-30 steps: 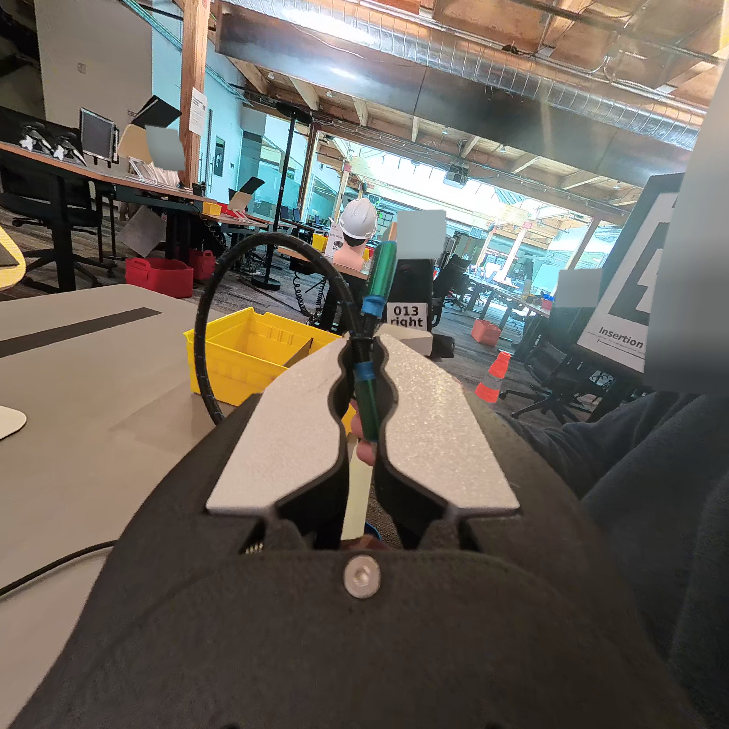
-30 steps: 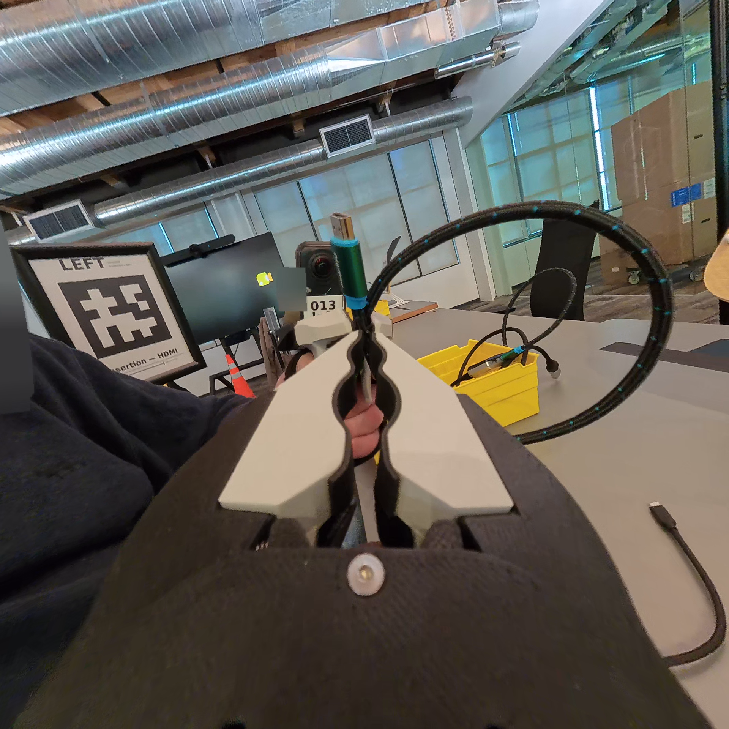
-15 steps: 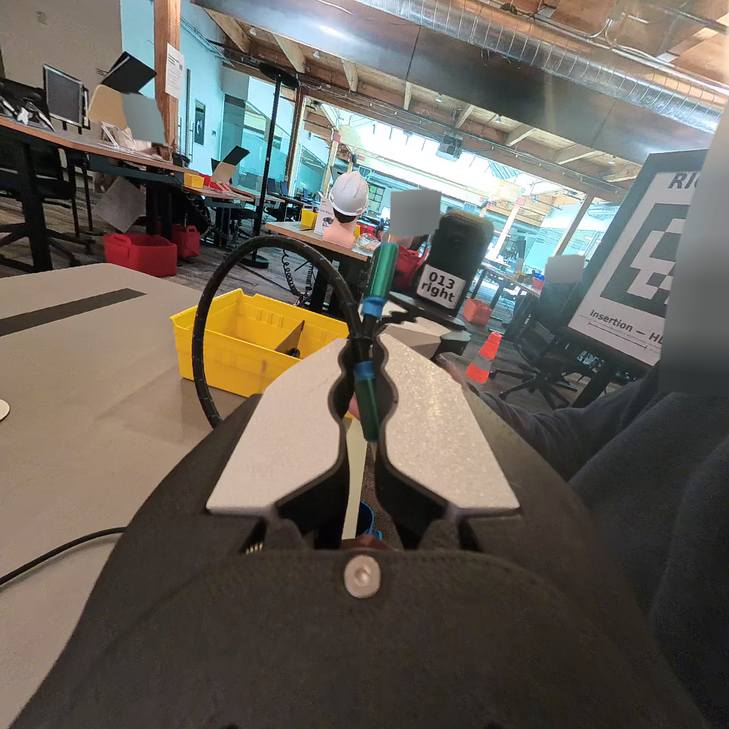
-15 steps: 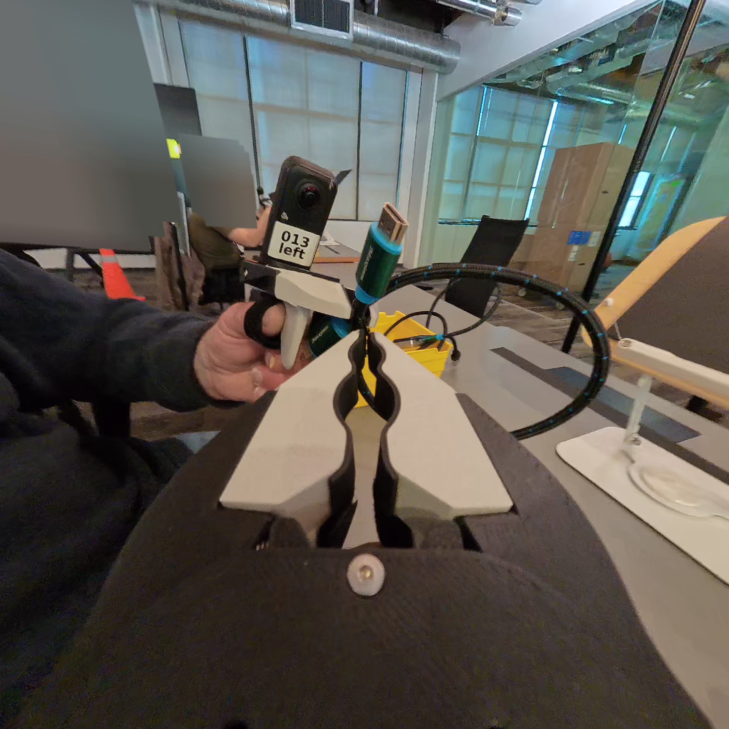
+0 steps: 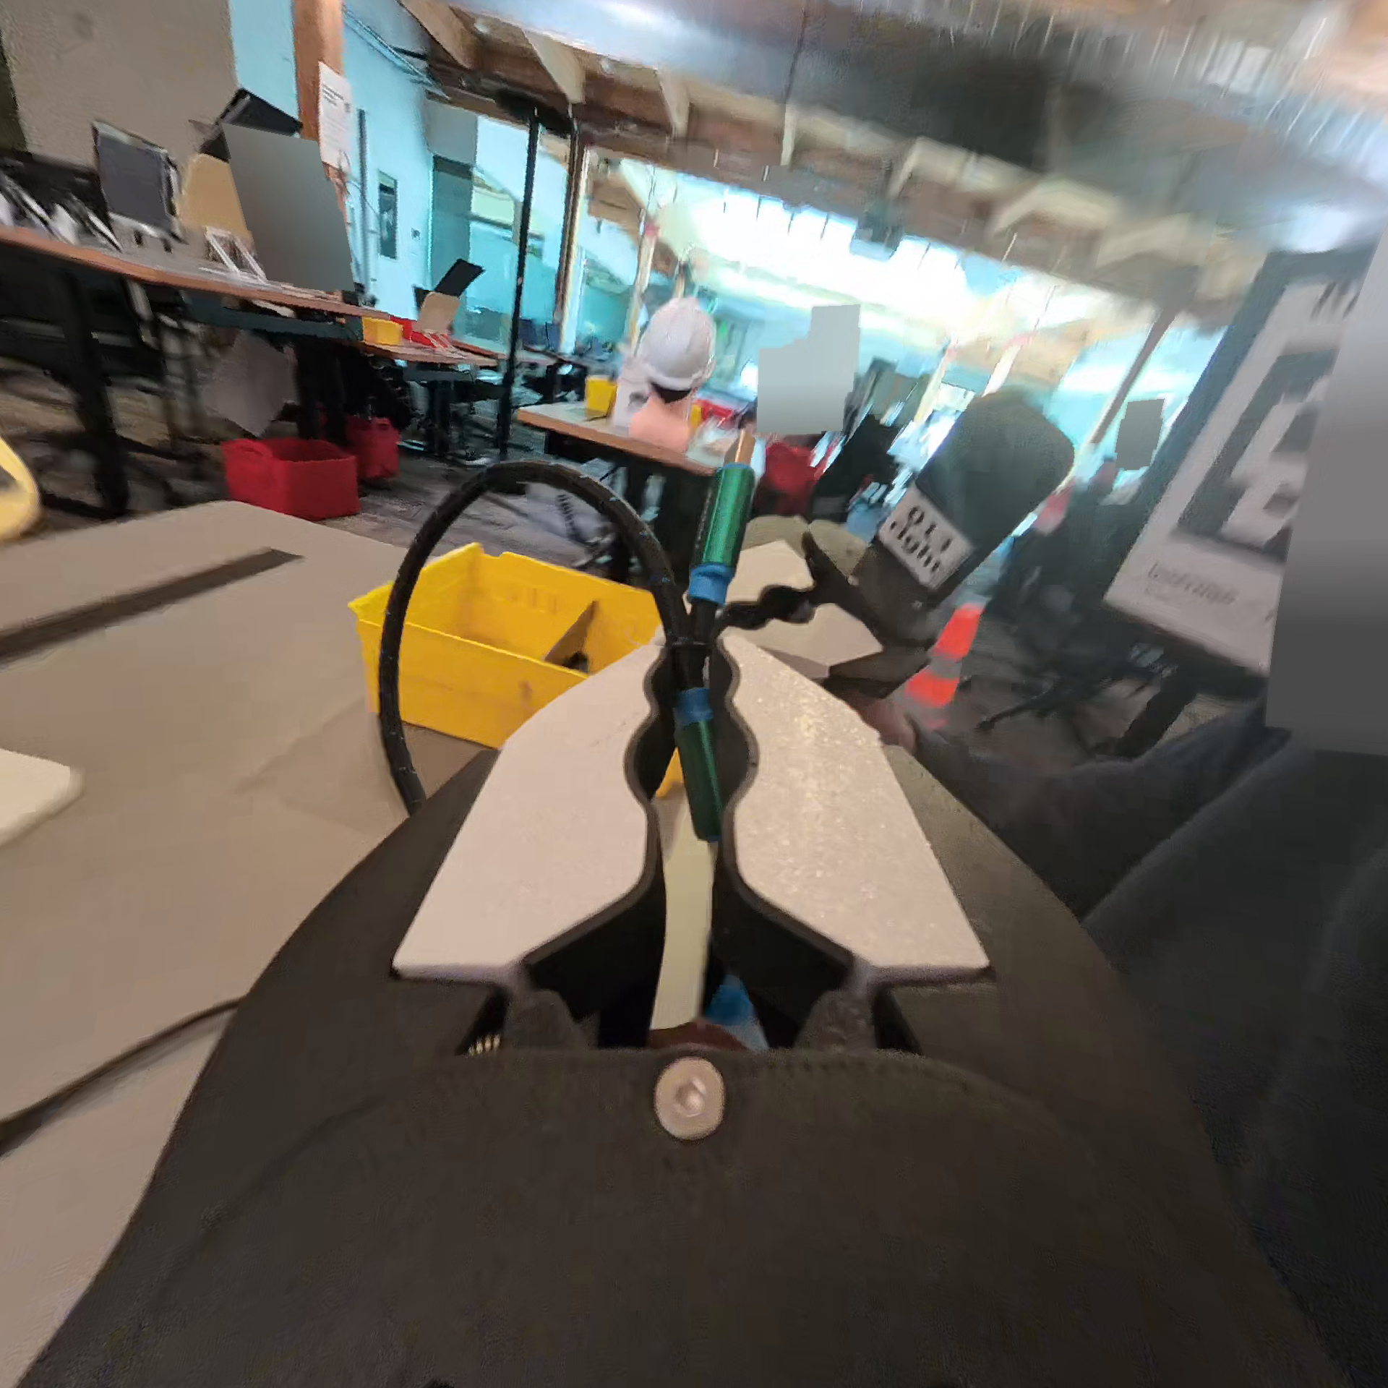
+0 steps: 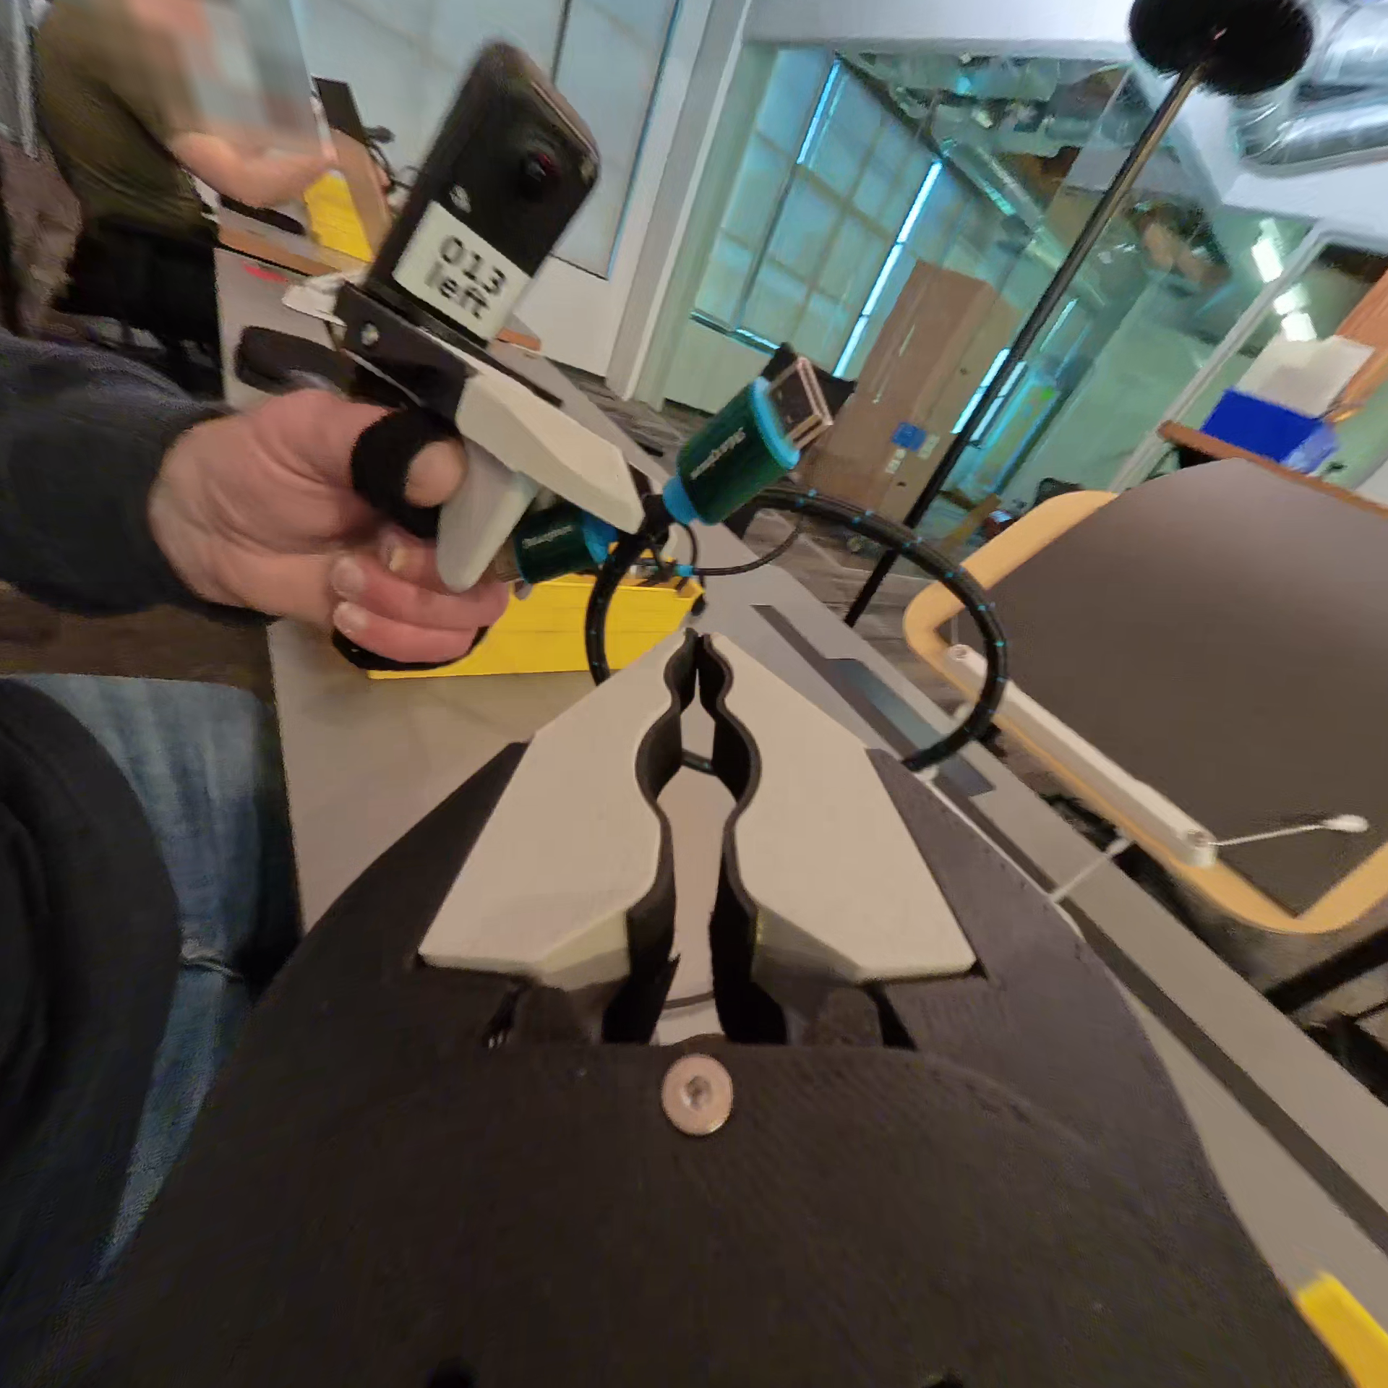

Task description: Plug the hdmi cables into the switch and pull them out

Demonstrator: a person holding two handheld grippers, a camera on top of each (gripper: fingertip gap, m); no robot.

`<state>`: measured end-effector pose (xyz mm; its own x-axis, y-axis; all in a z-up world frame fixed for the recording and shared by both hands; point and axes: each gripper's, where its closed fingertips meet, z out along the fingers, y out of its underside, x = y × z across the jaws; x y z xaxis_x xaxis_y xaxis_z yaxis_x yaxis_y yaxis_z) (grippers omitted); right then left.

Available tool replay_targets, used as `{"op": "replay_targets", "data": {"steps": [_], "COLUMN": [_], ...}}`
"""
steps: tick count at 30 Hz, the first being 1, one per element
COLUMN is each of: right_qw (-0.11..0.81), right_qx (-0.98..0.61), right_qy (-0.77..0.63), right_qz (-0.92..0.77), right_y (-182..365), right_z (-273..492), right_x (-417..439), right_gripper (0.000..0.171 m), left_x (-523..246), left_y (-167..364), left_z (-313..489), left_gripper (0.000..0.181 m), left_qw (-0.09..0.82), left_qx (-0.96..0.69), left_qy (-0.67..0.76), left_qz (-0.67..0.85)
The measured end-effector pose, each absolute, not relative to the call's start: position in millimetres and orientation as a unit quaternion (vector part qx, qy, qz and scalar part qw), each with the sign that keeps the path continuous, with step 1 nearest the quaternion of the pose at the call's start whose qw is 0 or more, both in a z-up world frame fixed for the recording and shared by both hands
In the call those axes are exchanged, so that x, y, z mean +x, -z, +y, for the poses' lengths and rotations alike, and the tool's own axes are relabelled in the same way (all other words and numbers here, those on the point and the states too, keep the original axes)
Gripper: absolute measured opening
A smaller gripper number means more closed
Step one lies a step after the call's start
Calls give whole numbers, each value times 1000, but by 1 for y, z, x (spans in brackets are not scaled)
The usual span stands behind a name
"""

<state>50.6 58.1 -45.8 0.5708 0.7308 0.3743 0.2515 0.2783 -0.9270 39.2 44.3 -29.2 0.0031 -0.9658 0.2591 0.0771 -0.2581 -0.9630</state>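
Note:
A short black braided HDMI cable [image 5: 405,638] curls in a loop, with a green plug at each end. My left gripper [image 5: 687,646] is shut on the cable just below the upper plug [image 5: 721,518]. The other plug [image 5: 698,773] hangs between its fingers. In the right wrist view the left gripper [image 6: 638,518] holds both plugs [image 6: 740,451] above the table. My right gripper [image 6: 695,646] is shut with nothing between its tips. The cable loop [image 6: 991,638] runs under its fingers. The switch is not in view.
A yellow bin [image 5: 488,638] stands on the grey table [image 5: 188,751] just beyond the grippers. A white lamp arm [image 6: 1089,773] and a tan-rimmed chair [image 6: 1126,886] are to the right. A thin black cable [image 5: 113,1066] lies at the left. A framed marker board [image 5: 1239,488] stands behind. Only a small space, under 4 cm, lies between the two pairs of fingers.
My right gripper has come off the cable and tilted down toward the table; the plug now sits above and beyond its tips. My left gripper keeps its hold.

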Motion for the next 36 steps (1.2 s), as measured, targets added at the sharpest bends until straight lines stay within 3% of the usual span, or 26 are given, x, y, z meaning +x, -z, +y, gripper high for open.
{"op": "replay_targets", "data": {"steps": [12, 36], "right_qw": [644, 641], "right_qx": [-551, -547], "right_qy": [-381, -408], "right_qz": [-371, -352], "right_y": [37, 32], "right_z": [43, 41], "right_x": [42, 39], "right_gripper": [3, 1], "left_x": [39, 42], "left_y": [29, 26], "left_z": [44, 36], "left_gripper": [8, 8], "left_qw": [450, 447], "left_qx": [-537, -526], "left_qy": [595, 606], "left_qz": [393, 394]}}
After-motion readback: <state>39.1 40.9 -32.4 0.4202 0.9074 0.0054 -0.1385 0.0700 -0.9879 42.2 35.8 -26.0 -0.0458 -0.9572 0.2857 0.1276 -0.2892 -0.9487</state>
